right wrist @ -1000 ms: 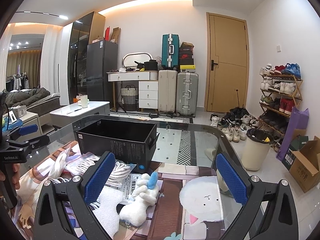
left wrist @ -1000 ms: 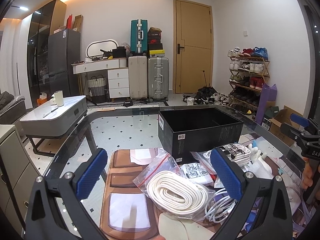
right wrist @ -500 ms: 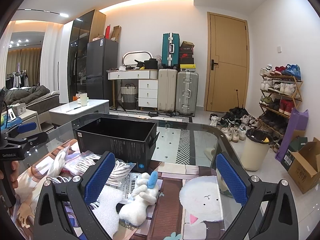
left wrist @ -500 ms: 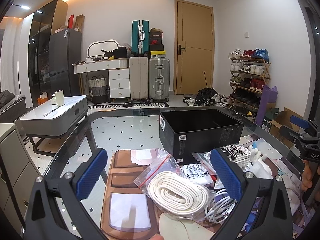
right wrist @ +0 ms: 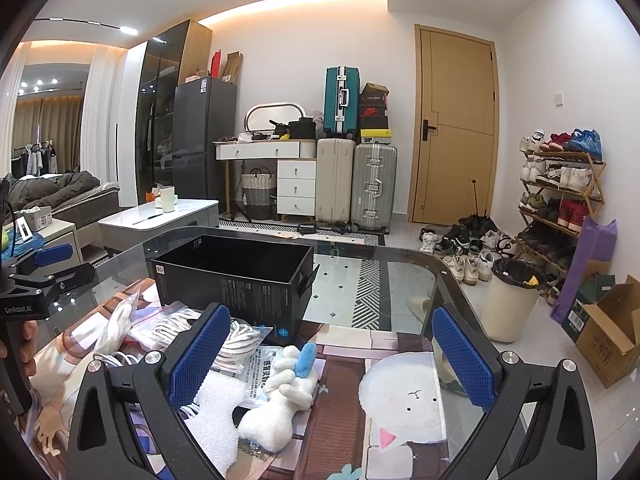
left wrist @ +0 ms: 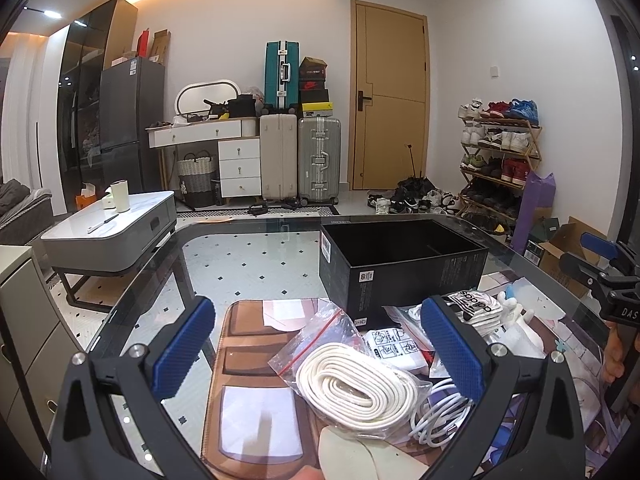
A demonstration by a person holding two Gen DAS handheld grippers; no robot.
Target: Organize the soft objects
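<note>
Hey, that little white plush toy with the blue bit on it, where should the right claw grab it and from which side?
Grip the white plush toy across its thick body, below the blue piece. It lies flat, slanting away from the camera, so come down from above with the fingers straddling its narrow width. The right claw is open and empty above it. The limbs look too thin and floppy to hold well.

Bagged white rope (left wrist: 356, 388) (beside black box (left wrist: 400, 268))
</note>
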